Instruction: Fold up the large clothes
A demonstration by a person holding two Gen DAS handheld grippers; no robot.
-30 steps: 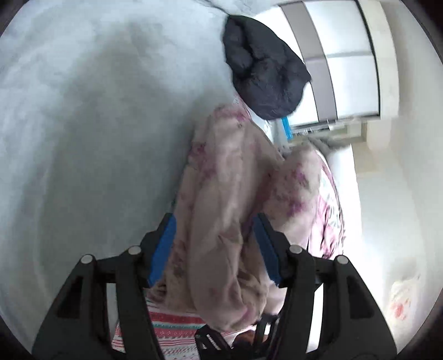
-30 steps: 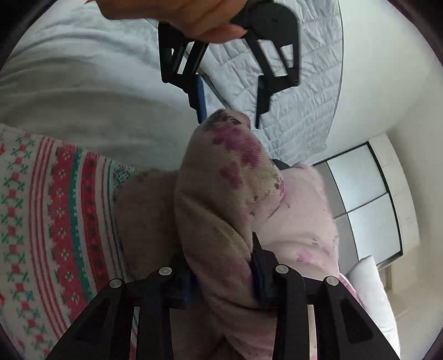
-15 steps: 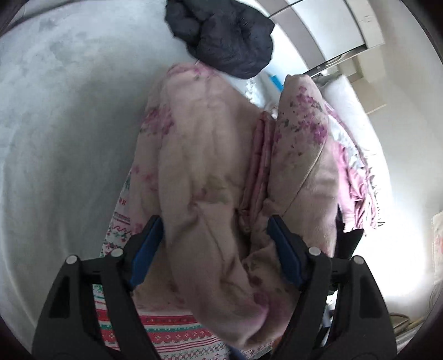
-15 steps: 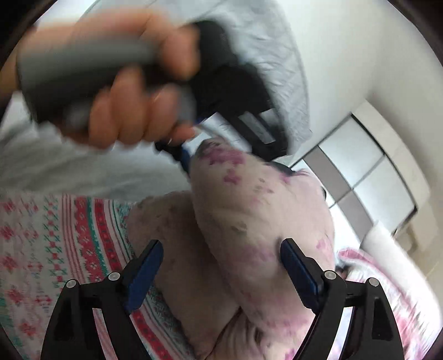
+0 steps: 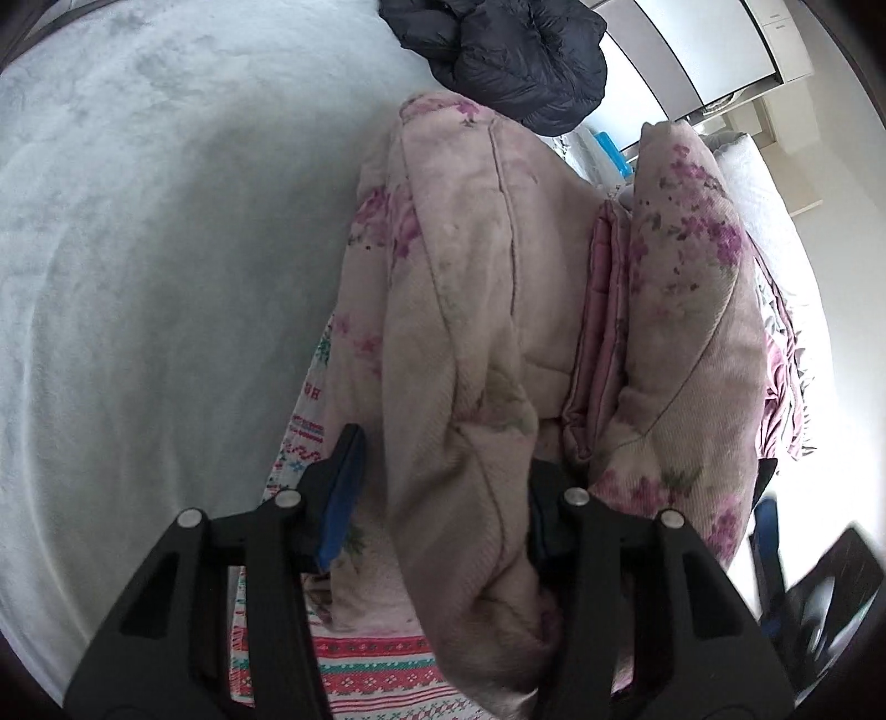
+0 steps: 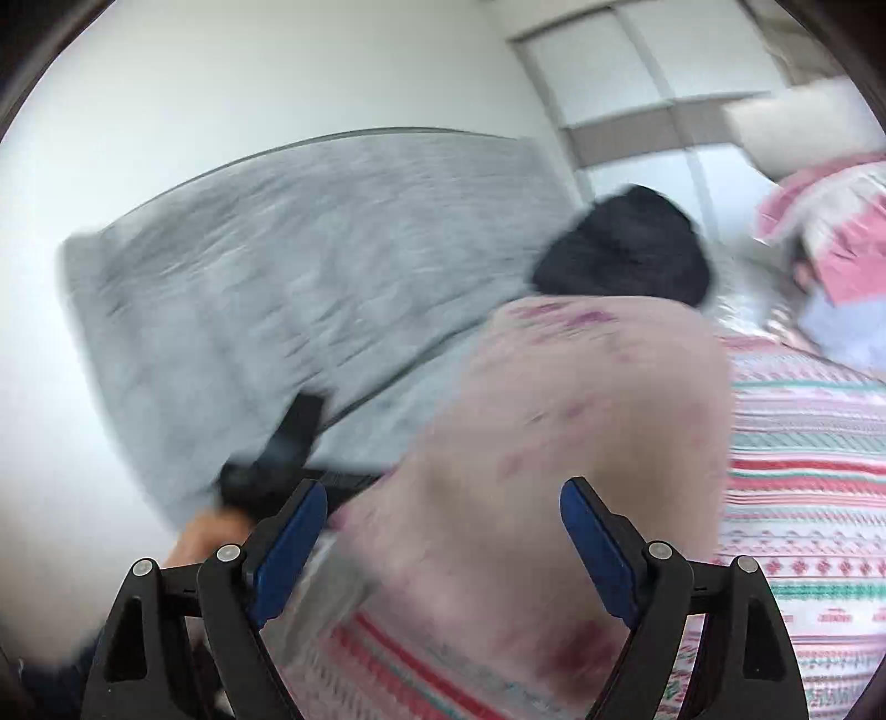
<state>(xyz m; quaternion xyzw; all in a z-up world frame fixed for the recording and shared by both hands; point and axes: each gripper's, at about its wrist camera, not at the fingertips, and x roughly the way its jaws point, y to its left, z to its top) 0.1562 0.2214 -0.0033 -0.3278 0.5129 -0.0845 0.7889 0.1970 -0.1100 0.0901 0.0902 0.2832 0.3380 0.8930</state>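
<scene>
A thick pale pink garment with purple flowers [image 5: 470,310] lies in two padded folds on a striped red, green and white patterned cloth [image 5: 382,673]. My left gripper [image 5: 443,493] has its fingers on both sides of a fold of this garment, and its right finger is partly hidden by the fabric. In the blurred right wrist view my right gripper [image 6: 443,531] is open with nothing between its blue pads, just in front of the same garment [image 6: 554,432]. The patterned cloth [image 6: 808,487] lies to its right. The left gripper [image 6: 288,443] and a hand show at the left.
A dark puffy jacket [image 5: 509,50] lies at the far end of the light grey bed cover [image 5: 138,249]. More pink bedding [image 5: 781,376] hangs at the right. A white pillow [image 5: 758,188] and cupboard doors [image 5: 698,50] are behind. The jacket also shows in the right view [image 6: 626,243].
My right gripper has let go of the garment, opened and pulled back while swinging round. My left gripper has narrowed around its fold, and the garment has settled lower.
</scene>
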